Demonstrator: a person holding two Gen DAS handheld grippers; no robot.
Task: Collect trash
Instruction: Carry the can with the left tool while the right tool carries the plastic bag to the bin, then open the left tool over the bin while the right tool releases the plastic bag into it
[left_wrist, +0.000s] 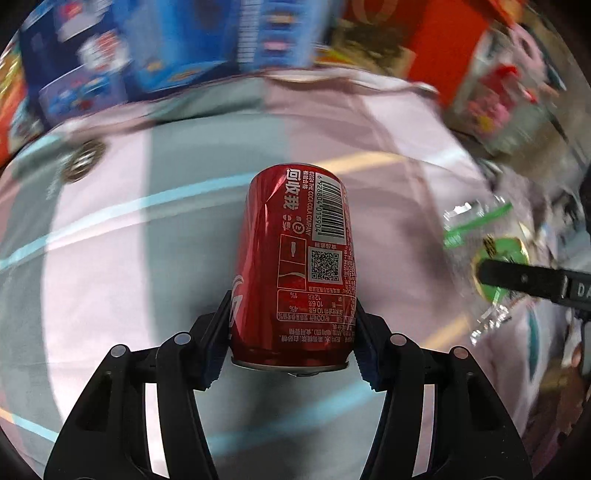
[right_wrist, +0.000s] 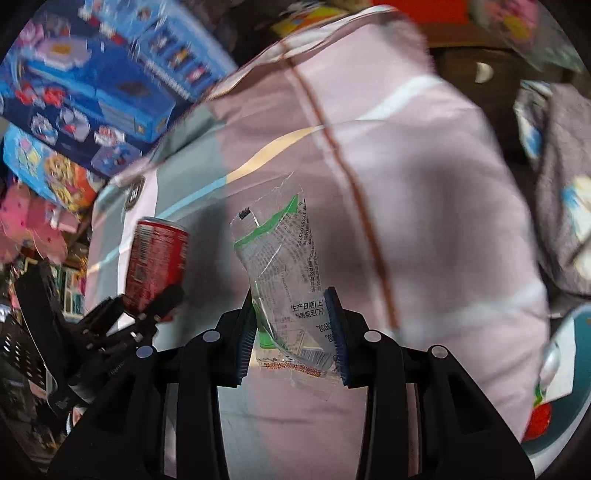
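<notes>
Left tool (left_wrist: 291, 339): clamped on the lower end of 1 red cola can (left_wrist: 295, 258), which projects forward from its pads. Right tool (right_wrist: 293, 332): clamped on 1 clear plastic wrapper (right_wrist: 284, 266), above pink-and-grey bedding (right_wrist: 424, 221).

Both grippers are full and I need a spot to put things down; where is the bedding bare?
Bare: the pink-and-grey sheet under and left of the red can. Crowded: blue toy boxes along its far edge, clutter right of the clear wrapper.

Red can (left_wrist: 295, 266), clear green-printed wrapper (right_wrist: 284, 266), pink-grey striped sheet (left_wrist: 110, 221), blue boxes (right_wrist: 92, 92)
</notes>
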